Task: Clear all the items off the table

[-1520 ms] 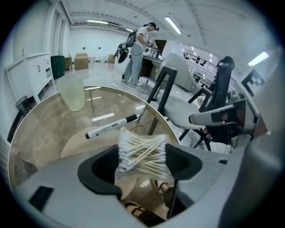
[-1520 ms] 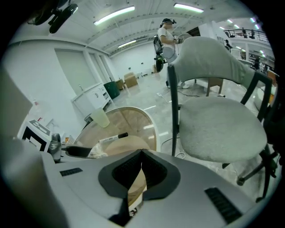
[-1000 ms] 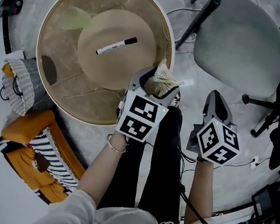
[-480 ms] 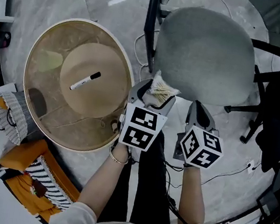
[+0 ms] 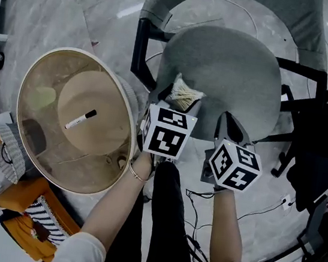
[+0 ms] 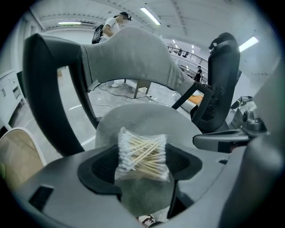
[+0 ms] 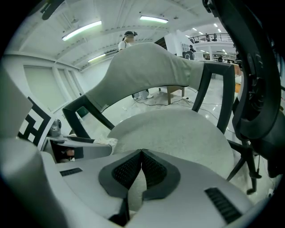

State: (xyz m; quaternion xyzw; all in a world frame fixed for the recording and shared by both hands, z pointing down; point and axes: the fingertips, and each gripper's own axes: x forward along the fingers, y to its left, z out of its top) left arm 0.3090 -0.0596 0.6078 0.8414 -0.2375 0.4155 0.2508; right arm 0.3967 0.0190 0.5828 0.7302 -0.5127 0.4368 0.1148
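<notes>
Head view: left gripper pinches cotton swab pack at frame centre, over grey chair seat. A second ago it was at the round table rim. Marker lies on the table, left.
Left gripper view: sticks run crosswise between the jaws, slightly slanted.
Right gripper view: right gripper pressed together, empty.

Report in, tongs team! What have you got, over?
Left tongs shut on cotton swab pack, above the chair seat. Right tongs shut, empty. Marker not yet off the round table. Nothing seen blocking.
</notes>
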